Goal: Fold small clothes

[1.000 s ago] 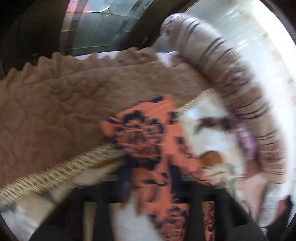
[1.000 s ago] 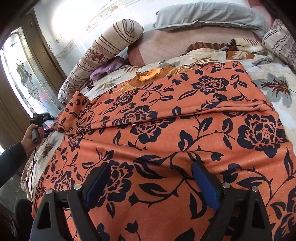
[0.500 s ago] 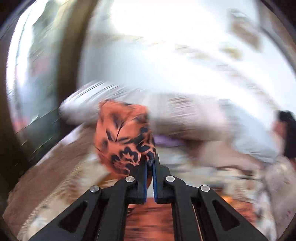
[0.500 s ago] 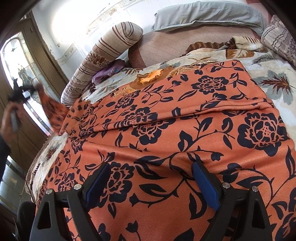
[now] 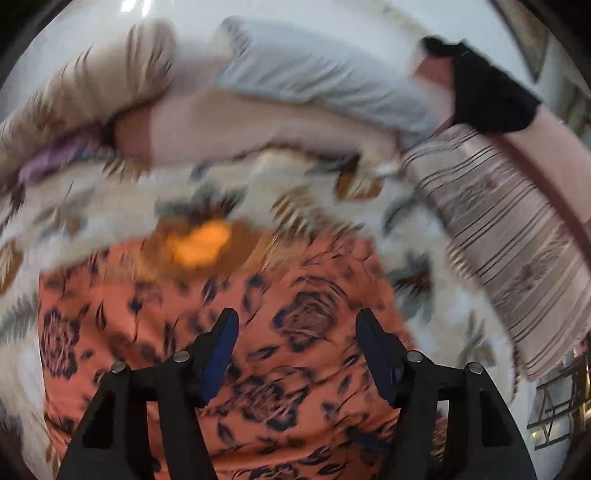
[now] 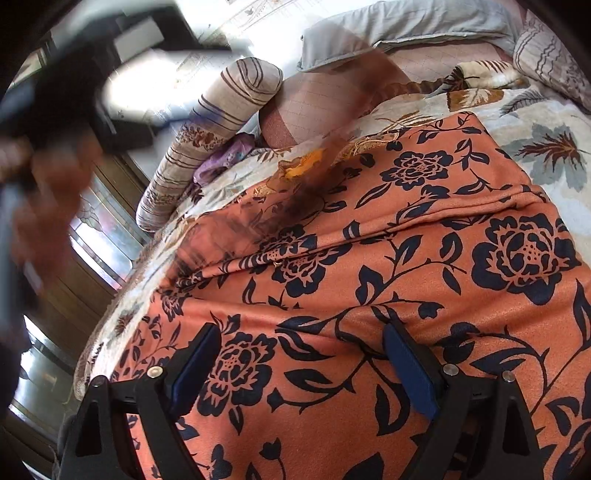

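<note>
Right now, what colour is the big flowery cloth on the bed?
The cloth is orange with dark navy flowers; it shows best in the right wrist view.

The left wrist view looks steeply down and close over the orange cloth with dark blue flowers (image 5: 295, 332), toward the grey pillow (image 5: 325, 77) at 12 o'clock. The right wrist view sits low at the cloth's (image 6: 406, 258) near edge, facing the same pillow (image 6: 406, 26) at 1 o'clock. Both share the cloth, pillow and striped bolster (image 5: 59, 107) (image 6: 221, 122).
</note>
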